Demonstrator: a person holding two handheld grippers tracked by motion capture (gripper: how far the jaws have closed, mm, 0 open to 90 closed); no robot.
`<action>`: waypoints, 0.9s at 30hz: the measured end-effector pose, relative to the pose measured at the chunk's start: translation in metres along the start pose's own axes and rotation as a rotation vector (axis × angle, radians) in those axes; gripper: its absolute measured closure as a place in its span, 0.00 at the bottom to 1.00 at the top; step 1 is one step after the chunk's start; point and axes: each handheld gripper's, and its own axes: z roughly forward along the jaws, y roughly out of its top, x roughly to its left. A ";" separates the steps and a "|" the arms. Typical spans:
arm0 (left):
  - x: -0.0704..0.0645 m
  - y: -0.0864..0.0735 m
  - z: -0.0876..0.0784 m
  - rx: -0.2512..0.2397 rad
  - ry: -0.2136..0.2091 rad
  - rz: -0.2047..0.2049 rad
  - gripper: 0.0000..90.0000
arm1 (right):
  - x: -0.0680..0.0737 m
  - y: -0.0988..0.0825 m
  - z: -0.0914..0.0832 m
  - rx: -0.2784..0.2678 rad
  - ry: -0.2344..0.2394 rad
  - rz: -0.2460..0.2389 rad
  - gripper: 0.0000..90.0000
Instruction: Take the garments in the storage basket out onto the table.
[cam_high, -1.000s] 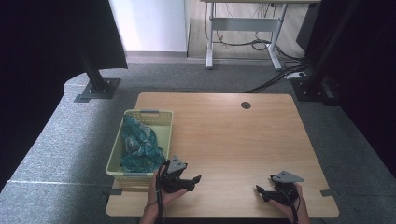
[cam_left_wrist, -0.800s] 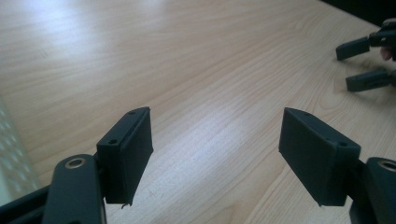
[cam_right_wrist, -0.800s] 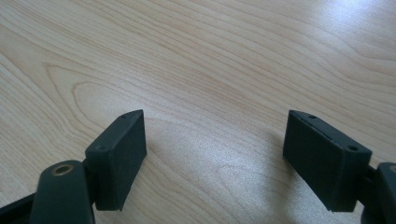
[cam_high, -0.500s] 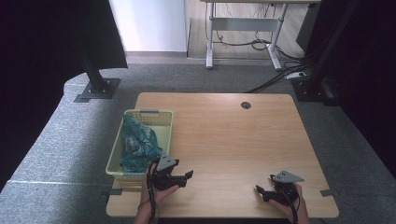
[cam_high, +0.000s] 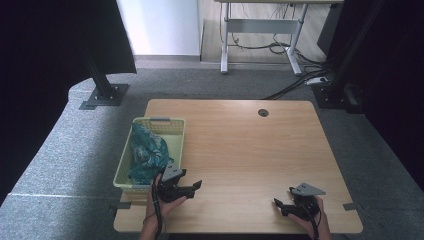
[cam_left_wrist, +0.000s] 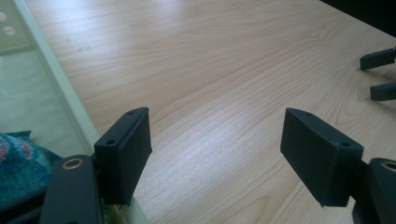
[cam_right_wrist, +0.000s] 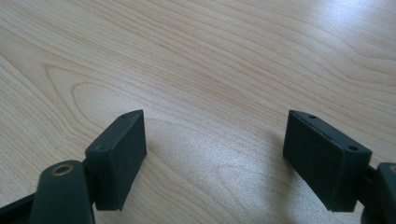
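A pale yellow-green basket (cam_high: 175, 135) stands on the left part of the wooden table (cam_high: 250, 145), and a teal patterned cloth (cam_high: 146, 152) lies crumpled inside it. My left gripper (cam_high: 195, 187) hovers just right of the basket's near corner, open and empty. In the left gripper view its jaws stand wide apart (cam_left_wrist: 215, 149) over bare wood, with the basket wall (cam_left_wrist: 60, 93) and a bit of the cloth (cam_left_wrist: 18, 163) at the left. My right gripper (cam_high: 279, 206) rests near the front right edge, open with nothing in it (cam_right_wrist: 215, 158).
A round cable hole (cam_high: 263, 112) sits at the table's far side. Black stands (cam_high: 102, 92) and a second desk frame (cam_high: 260, 35) stand on the grey floor beyond. The right gripper's fingertips (cam_left_wrist: 378, 58) show far right in the left gripper view.
My left gripper has drifted left and slightly toward the basket's near corner, staying open. The right gripper has not moved.
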 end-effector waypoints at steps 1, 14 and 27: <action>0.001 0.000 -0.001 -0.002 0.001 0.000 0.27 | 0.000 0.000 0.000 0.000 0.000 0.000 0.23; 0.006 0.004 -0.009 -0.036 0.020 0.003 0.28 | 0.002 0.000 0.000 0.000 -0.012 0.011 0.23; 0.027 0.008 -0.017 -0.044 0.042 -0.067 0.28 | -0.005 0.009 0.010 0.004 0.042 -0.036 0.21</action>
